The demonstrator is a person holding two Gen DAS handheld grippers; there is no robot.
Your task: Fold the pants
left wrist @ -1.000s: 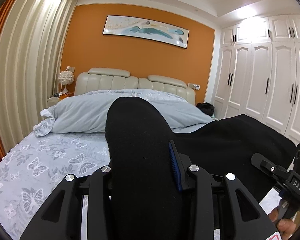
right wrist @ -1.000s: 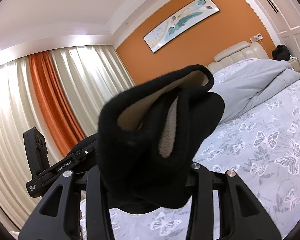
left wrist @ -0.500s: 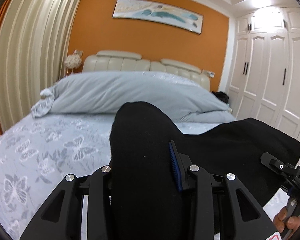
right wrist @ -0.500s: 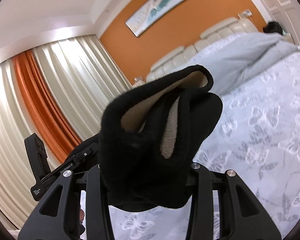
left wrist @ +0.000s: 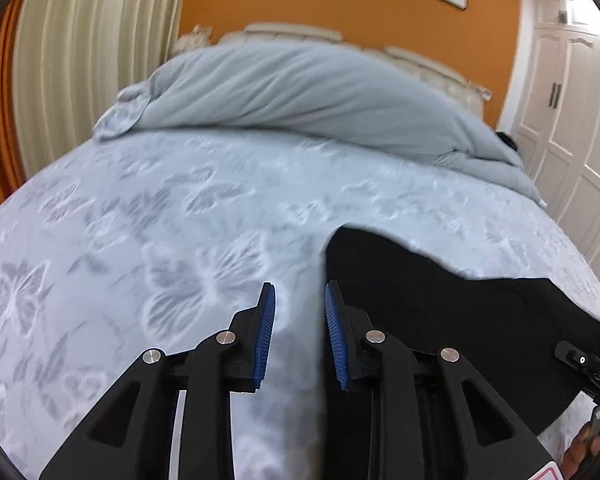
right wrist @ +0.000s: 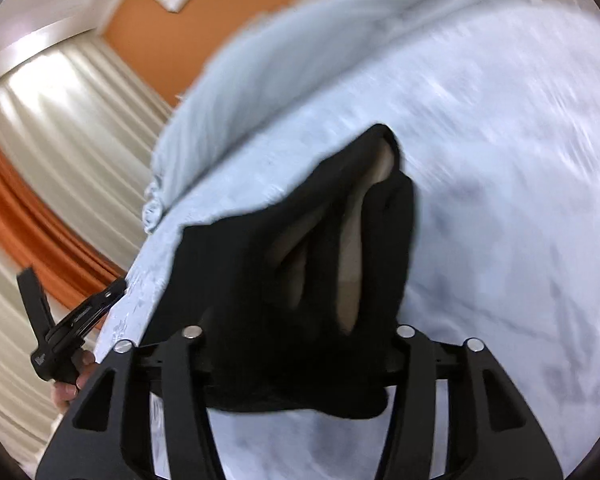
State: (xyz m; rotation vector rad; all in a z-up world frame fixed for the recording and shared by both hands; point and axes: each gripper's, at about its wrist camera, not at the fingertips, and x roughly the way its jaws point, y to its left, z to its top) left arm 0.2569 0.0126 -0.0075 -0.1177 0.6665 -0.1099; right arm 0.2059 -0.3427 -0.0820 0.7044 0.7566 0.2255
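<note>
The black pants (left wrist: 460, 320) lie on the butterfly-print sheet, just right of my left gripper (left wrist: 300, 292). Its blue pads (left wrist: 266, 332) stand a little apart with only sheet between them, and the jaws are closing. In the right wrist view the pants (right wrist: 260, 280) show a beige fleece lining and bunch up between the fingers of my right gripper (right wrist: 300, 340). Those jaws are opening, and the cloth still fills the gap and hides the pads. Part of each gripper's body shows at the edge of the other's view.
A rolled grey duvet (left wrist: 300, 92) lies across the head of the bed (left wrist: 140, 220). Cream and orange curtains (left wrist: 80, 60) hang on the left, white wardrobe doors (left wrist: 572, 120) on the right. A hand (right wrist: 66, 392) holds the left gripper's handle.
Both grippers have dropped toward the bed and tipped down. The left one has let go of the pants, which now lie beside it. The right fingers stand wider around the cloth.
</note>
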